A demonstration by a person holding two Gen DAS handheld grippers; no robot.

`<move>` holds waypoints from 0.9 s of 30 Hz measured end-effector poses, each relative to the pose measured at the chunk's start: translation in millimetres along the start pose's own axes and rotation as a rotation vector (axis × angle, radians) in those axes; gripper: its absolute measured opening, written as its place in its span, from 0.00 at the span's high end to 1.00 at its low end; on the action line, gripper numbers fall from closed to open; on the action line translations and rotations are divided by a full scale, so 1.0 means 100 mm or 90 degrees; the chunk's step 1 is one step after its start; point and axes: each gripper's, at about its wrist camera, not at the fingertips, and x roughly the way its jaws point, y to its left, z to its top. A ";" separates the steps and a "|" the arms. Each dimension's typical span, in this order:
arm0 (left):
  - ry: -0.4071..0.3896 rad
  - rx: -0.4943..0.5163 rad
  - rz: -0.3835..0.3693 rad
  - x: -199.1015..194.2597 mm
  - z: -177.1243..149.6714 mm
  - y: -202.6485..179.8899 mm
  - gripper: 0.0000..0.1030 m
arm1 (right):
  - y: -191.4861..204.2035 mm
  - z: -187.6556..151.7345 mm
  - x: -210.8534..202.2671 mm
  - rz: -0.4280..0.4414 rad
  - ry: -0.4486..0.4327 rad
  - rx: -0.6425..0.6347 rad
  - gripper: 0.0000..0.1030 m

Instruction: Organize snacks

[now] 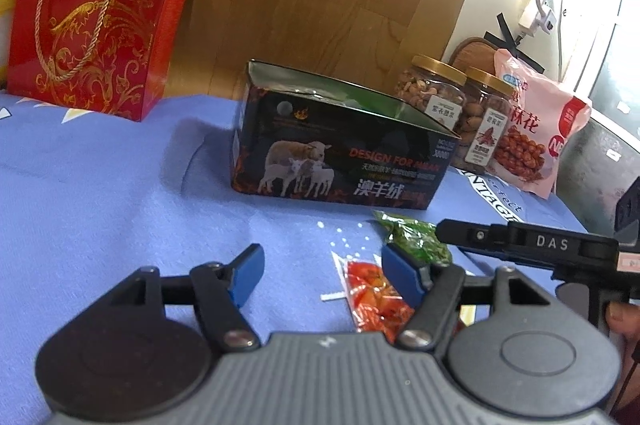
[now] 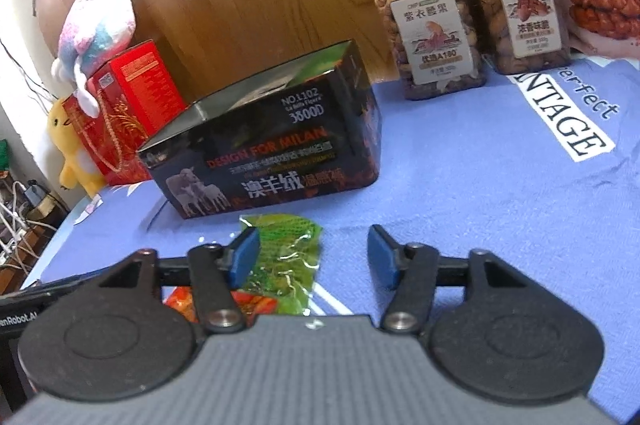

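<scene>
A green snack packet (image 2: 286, 253) and an orange-red snack packet (image 1: 374, 291) lie on the blue cloth in front of an open black box with sheep printed on it (image 1: 340, 149). My left gripper (image 1: 322, 271) is open and empty, its right finger over the orange-red packet. My right gripper (image 2: 314, 255) is open and empty just above the cloth, its left finger over the green packet (image 1: 416, 235). The box (image 2: 272, 145) stands close behind. The right gripper's body (image 1: 552, 245) shows at the right of the left wrist view.
Two gold-lidded nut jars (image 2: 428, 25) (image 2: 516, 1) and a pink bag of fried twists (image 1: 536, 129) stand at the back right. A red biscuit box (image 1: 96, 25) with plush toys (image 2: 96, 25) stands at the back left. The cloth's left edge (image 2: 60, 229) drops to cables.
</scene>
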 end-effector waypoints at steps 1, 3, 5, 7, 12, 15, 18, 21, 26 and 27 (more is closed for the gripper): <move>0.003 -0.001 -0.002 0.00 0.00 0.00 0.35 | 0.00 0.00 0.00 0.002 0.001 -0.001 0.33; 0.006 -0.001 -0.004 0.00 -0.01 0.00 0.34 | 0.01 0.00 0.01 0.009 0.003 -0.005 0.29; 0.007 0.003 -0.005 -0.01 -0.01 -0.01 0.34 | 0.02 0.01 0.02 0.019 0.006 -0.007 0.23; 0.007 0.010 -0.007 -0.02 -0.01 -0.04 0.30 | 0.01 0.02 0.03 0.027 0.008 -0.004 0.20; -0.002 0.023 -0.018 -0.06 -0.02 -0.08 0.23 | 0.00 0.03 0.03 0.044 0.008 0.006 0.14; -0.005 0.024 -0.024 -0.07 -0.03 -0.09 0.23 | 0.00 0.03 0.04 0.056 0.008 0.011 0.02; -0.011 0.020 -0.024 -0.08 -0.02 -0.08 0.23 | 0.01 0.03 0.05 0.059 0.009 0.009 0.00; -0.016 0.015 -0.024 -0.09 -0.02 -0.07 0.23 | 0.00 0.02 0.05 0.063 0.005 0.016 0.00; -0.025 0.017 -0.023 -0.10 -0.03 -0.08 0.23 | -0.18 -0.01 0.01 0.108 -0.027 0.089 0.00; -0.027 0.017 -0.023 -0.10 -0.03 -0.08 0.22 | -0.19 -0.01 0.00 0.112 -0.029 0.092 0.00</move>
